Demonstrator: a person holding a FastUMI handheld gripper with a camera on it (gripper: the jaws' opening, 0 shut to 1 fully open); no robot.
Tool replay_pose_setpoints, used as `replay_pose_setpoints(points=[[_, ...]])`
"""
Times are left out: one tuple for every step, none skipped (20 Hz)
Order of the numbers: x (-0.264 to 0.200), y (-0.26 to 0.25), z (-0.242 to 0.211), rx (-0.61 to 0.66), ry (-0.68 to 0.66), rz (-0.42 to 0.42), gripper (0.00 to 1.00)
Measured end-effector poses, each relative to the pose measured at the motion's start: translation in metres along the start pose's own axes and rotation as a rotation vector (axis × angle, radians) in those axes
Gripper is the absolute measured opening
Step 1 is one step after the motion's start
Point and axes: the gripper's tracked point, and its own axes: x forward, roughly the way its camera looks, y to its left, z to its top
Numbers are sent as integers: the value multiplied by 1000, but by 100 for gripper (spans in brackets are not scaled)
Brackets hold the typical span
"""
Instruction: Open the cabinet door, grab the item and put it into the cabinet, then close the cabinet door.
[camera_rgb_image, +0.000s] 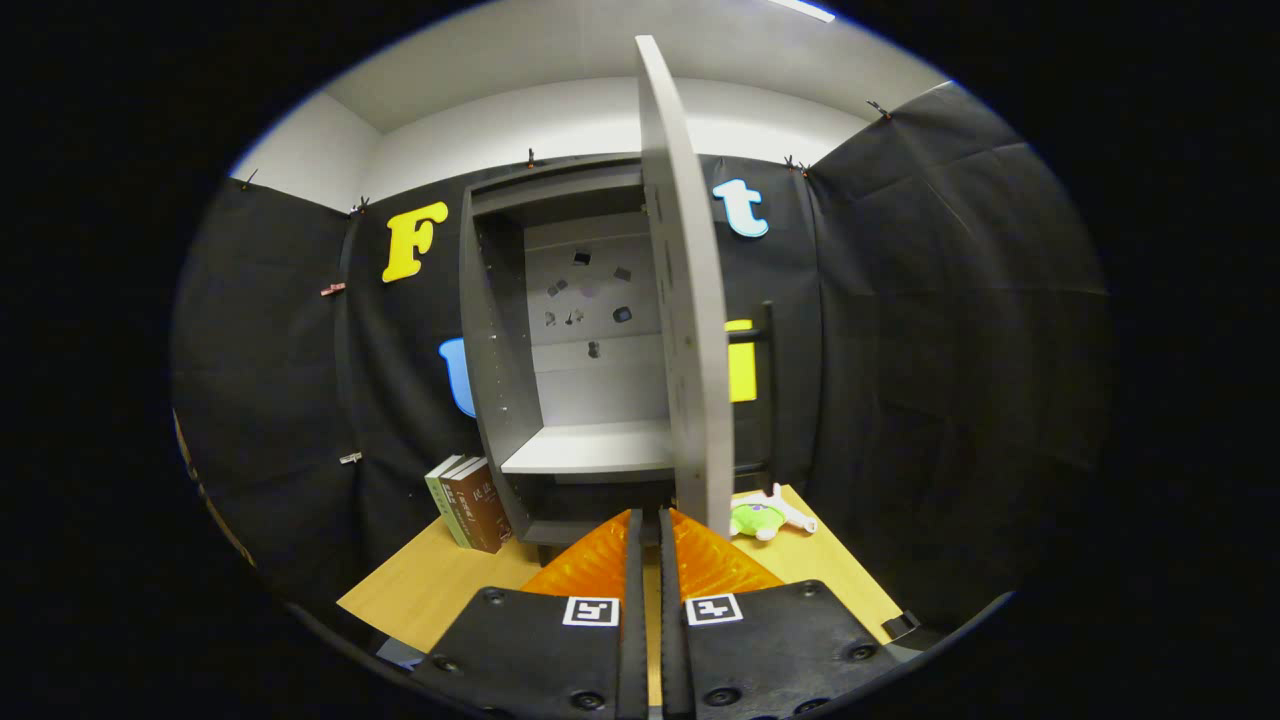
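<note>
A grey cabinet (500, 330) stands on the wooden table (420, 590) against the booth wall. Its door (690, 330) is swung open toward me, edge on, its lower corner just beyond my fingertips on the right. Inside, one shelf (590, 448) shows bare. A green and white plush toy (765, 517) lies on the table to the right of the door, beside the cabinet. My gripper (647, 515) is low in front of the cabinet, its fingers almost together with only a thin gap and nothing between them.
Two or three books (470, 503) lean upright against the cabinet's left side. A dark upright bar (767, 390) stands behind the door on the right. The table's front edge runs close under the gripper.
</note>
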Motion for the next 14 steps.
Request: replay_pose_setpoints(points=[[9, 8, -9, -9, 16, -9, 10], [13, 19, -19, -14, 42, -11, 14], [21, 29, -32, -16, 74, -13, 16], [26, 38, -47, -12, 112, -10, 18], [32, 51, -59, -1, 151, 6, 18], [38, 60, -74, 10, 188, 10, 25], [50, 65, -88, 17, 217, 4, 31], [58, 69, -103, 23, 250, -5, 36], [66, 75, -121, 33, 288, -12, 36], [72, 79, -140, 44, 330, -17, 36], [79, 85, -156, 54, 371, -26, 36], [83, 88, -172, 62, 408, -32, 37], [89, 92, -190, 68, 443, -37, 37], [93, 95, -205, 70, 474, -41, 37]])
